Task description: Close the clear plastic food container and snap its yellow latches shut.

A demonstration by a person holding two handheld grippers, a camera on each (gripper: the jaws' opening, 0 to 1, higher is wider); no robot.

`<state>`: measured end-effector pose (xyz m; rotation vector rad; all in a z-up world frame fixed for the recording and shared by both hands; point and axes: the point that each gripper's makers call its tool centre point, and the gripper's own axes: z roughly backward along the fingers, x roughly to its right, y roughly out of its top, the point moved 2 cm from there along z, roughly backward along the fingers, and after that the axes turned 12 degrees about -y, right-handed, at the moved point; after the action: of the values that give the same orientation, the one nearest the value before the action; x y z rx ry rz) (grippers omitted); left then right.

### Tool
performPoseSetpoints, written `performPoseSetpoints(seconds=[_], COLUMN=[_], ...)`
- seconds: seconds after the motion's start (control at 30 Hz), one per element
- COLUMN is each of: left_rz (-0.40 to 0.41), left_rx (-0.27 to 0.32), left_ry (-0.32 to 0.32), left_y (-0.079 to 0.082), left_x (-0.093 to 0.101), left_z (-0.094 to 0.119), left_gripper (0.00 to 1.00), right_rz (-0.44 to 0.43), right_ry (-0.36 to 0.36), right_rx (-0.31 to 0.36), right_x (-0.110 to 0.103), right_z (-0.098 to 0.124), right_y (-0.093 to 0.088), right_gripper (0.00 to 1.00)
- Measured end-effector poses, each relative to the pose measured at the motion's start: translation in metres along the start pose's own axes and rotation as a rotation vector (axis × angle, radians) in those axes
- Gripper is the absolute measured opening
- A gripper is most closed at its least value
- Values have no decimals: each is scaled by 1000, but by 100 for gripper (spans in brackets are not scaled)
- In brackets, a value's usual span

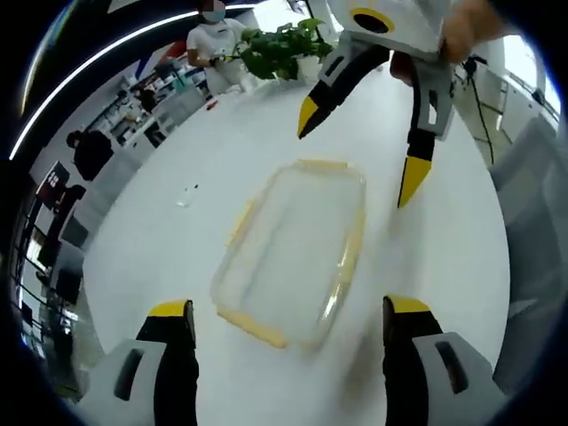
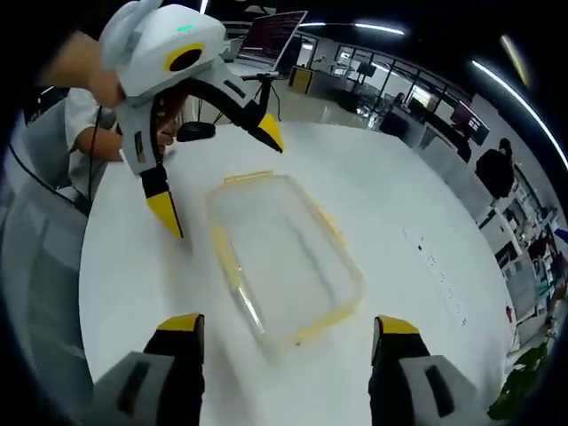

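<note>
A clear plastic food container (image 1: 293,253) with yellow latches along its rim lies flat on the round white table (image 1: 177,257). Its clear lid seems to rest on it; I cannot tell how the latches stand. My left gripper (image 1: 288,309) is open, its yellow-tipped jaws hovering wide on either side of the container's near end. My right gripper (image 1: 359,151) hangs open above the far end, touching nothing. In the right gripper view the same container (image 2: 284,253) lies between my open right gripper (image 2: 286,324) and the open left gripper (image 2: 220,173) opposite it.
A potted plant (image 1: 284,49) stands at the table's far edge, with a person (image 1: 213,35) behind it. A small clear object (image 1: 186,195) lies left of the container. A laptop on a stand (image 2: 271,35) is beyond the table. A thin strip (image 2: 435,266) lies on the table (image 2: 399,195).
</note>
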<state>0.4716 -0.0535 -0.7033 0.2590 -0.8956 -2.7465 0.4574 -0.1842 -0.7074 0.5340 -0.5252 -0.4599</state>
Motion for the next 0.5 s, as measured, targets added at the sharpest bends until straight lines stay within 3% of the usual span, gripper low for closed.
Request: performPoseSetpoints(seconds=[0.5], left_rz=[34], left_rx=[54], left_ry=[20], left_y=[-1], left_x=[19], left_z=[14], left_gripper=[84], right_rz=[-66], right_ry=[-24], right_rx=[31], right_x=[-14], right_z=[23], right_y=[-15], right_gripper=[75])
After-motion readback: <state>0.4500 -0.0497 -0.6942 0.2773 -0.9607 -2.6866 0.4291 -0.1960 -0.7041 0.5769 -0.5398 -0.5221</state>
